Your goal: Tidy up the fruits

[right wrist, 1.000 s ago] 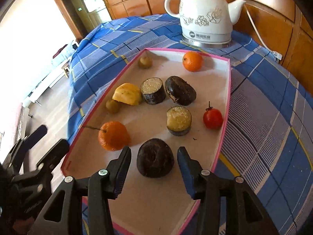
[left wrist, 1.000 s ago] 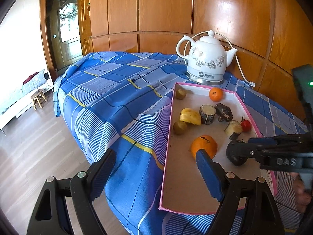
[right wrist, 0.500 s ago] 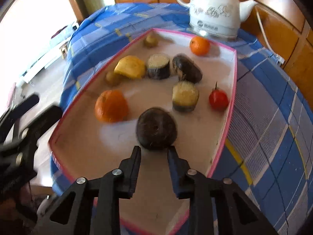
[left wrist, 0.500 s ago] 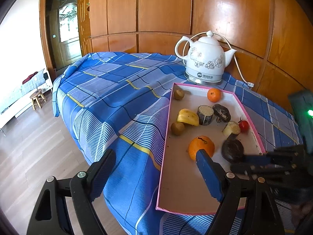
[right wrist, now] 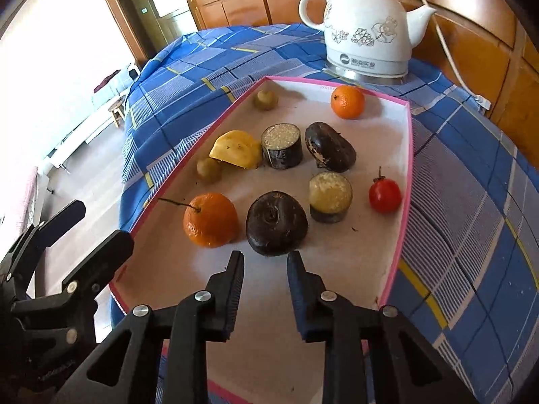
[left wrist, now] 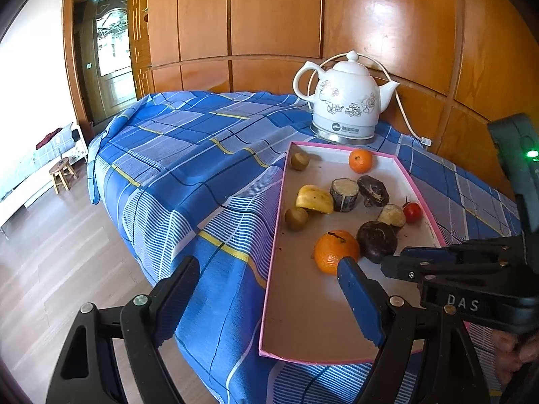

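Note:
A pink-rimmed tray [right wrist: 408, 155] [left wrist: 273, 245] holds several fruits. A dark round fruit [right wrist: 276, 223] [left wrist: 376, 241] lies beside a large orange [right wrist: 210, 219] [left wrist: 337, 250]. Behind them are a cut dark-skinned piece [right wrist: 330, 196], a red tomato [right wrist: 384, 195], a yellow piece [right wrist: 236, 148], another cut piece [right wrist: 281, 145], a dark oval fruit [right wrist: 330, 146], a small orange [right wrist: 347, 101] and two small green fruits [right wrist: 209, 169]. My right gripper [right wrist: 265, 262] is partly open and empty, just in front of the dark round fruit. My left gripper [left wrist: 269, 279] is open wide and empty at the tray's near left edge.
A white ceramic kettle [right wrist: 365, 27] [left wrist: 343, 101] with a cord stands behind the tray on the blue plaid cloth [left wrist: 188, 168]. Wooden panels [left wrist: 370, 17] rise behind. Floor and a small stool [left wrist: 62, 175] lie to the left.
My right gripper narrowed and pulled back from around the dark round fruit, which now lies free on the tray closer to the large orange. The left gripper stayed open.

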{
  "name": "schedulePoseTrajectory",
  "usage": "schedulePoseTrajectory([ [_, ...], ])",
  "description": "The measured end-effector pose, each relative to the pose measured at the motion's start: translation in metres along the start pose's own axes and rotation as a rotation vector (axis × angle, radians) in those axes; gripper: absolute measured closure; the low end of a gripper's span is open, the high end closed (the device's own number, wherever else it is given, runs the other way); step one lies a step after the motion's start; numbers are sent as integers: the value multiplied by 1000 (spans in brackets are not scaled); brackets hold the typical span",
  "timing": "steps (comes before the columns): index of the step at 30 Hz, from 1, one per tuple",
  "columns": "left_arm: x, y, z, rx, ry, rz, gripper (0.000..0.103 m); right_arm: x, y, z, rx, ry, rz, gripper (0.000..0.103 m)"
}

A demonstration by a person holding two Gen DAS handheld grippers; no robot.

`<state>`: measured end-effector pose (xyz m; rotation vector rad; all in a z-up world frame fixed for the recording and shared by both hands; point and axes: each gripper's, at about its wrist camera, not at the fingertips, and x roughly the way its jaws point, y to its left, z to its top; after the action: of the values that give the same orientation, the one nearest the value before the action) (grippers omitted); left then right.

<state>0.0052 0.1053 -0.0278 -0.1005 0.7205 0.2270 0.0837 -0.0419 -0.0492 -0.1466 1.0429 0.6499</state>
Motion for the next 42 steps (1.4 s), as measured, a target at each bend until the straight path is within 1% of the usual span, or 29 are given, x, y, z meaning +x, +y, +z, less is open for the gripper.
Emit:
schedulePoseTrajectory([
  [12, -9, -12, -2, 27, -14, -21, 19, -34, -5, -19, 46, -105, -78, 75],
  [20, -16, -28, -8, 57, -21, -69, 18, -58, -15, -35, 132, -187, -174, 70],
  [26, -21, -36, -12, 63, -30, -93, 13, -69, -19, -49, 172, -228, -231, 68],
  [30, -27, -37, -12, 56, -45, -98, 6, -73, -23, -58, 194, -244, -260, 68],
  [34, -31, -38, -10, 55, -54, -88, 1, -77, -24, -62, 204, -258, -268, 68],
  [42, -34, -42, -9, 78, -51, -84, 0, -81, -21, -63, 203, -270, -264, 68],
])
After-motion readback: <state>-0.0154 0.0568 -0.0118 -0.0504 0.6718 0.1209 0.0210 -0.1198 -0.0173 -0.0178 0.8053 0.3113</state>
